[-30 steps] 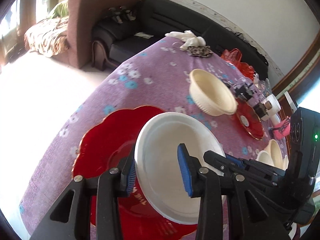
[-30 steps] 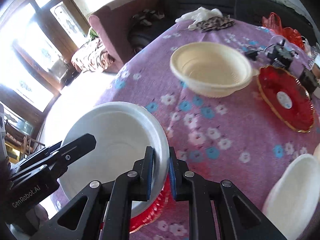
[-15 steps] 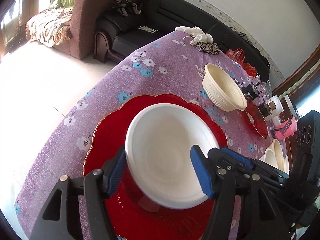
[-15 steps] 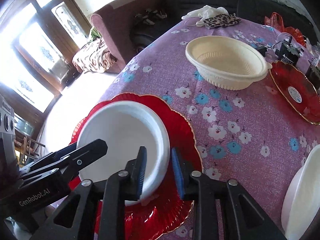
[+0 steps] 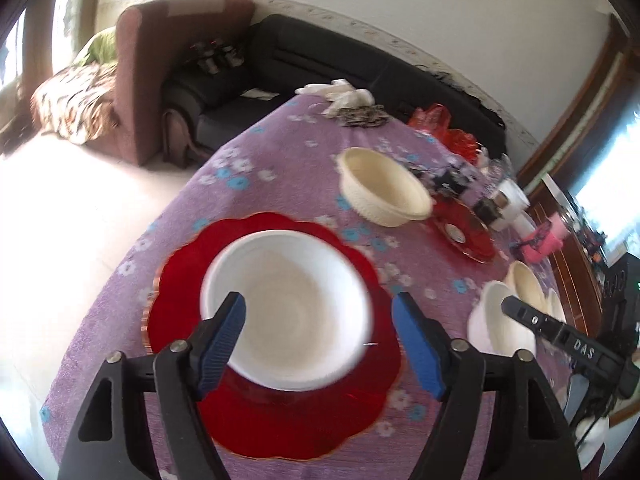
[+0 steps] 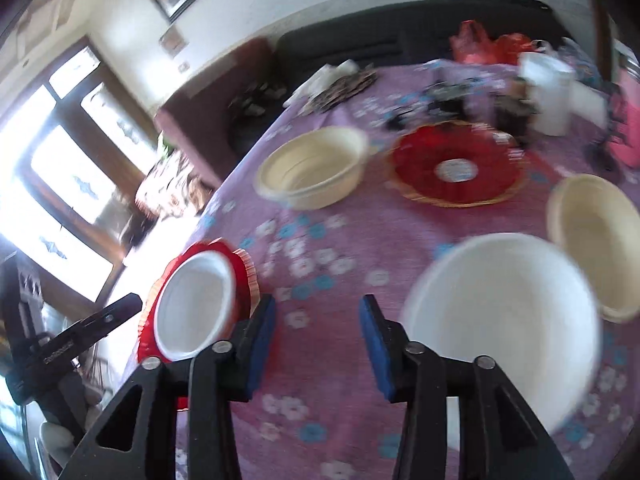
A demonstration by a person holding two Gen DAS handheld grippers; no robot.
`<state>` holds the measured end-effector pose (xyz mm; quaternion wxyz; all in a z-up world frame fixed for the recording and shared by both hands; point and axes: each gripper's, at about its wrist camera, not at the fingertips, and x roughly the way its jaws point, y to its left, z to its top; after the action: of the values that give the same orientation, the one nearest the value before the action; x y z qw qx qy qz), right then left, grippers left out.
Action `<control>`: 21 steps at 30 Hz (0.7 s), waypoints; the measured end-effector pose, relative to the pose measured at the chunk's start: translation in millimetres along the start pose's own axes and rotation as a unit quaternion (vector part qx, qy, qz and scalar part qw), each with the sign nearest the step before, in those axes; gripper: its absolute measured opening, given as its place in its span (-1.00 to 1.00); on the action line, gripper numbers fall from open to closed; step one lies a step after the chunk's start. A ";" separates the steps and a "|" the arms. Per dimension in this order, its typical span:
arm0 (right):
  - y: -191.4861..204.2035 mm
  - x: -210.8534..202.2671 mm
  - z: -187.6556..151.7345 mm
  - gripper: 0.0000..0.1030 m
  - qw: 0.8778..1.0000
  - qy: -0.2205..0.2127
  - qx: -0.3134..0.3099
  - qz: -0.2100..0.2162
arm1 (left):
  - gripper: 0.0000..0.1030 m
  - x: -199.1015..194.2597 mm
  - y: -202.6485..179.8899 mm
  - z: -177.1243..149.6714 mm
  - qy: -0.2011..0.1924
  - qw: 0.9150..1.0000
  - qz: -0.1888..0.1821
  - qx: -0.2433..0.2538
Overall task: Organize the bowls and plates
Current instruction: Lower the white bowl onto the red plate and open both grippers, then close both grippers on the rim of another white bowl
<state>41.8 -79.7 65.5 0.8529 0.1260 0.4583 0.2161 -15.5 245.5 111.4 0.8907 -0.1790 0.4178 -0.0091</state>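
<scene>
Both grippers point(image 5: 320, 344) point(image 6: 318, 336) wide apart, empty

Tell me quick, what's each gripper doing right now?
Left gripper: open, holding nothing, above the white bowl.
Right gripper: open, holding nothing.

Motion blur smeared the right wrist view, so the clutter point(image 6: 472, 100) at the table's far end could not be identified. The near white bowl point(image 6: 500, 320) was partly hidden behind the right gripper point(image 6: 318, 344). In the left wrist view, the red plate point(image 5: 280, 420) was largely covered by the white bowl point(image 5: 288, 308), and the stacked bowls point(image 5: 516, 308) were partly masked by the other gripper's finger.
</scene>
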 end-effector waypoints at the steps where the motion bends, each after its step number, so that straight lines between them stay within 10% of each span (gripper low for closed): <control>1: -15.2 -11.0 -0.6 -0.03 1.000 -0.011 0.013 -0.009 | 0.50 0.8 -13.6 -1.3 0.001 1.000 -0.007 0.015; 11: -151.5 -58.7 -25.6 -0.02 0.986 -0.041 0.145 -0.073 | 0.50 58.0 -125.8 -23.8 0.066 0.992 -0.055 0.089; 21: -178.3 -37.7 -49.9 -0.02 0.983 -0.015 0.172 -0.067 | 0.50 151.8 -177.9 -35.1 0.147 0.984 -0.038 0.091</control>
<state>26.8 -253.2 -8.0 0.8378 0.2433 0.4830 0.0748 80.8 42.9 36.3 0.8310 -0.1096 0.5347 -0.1070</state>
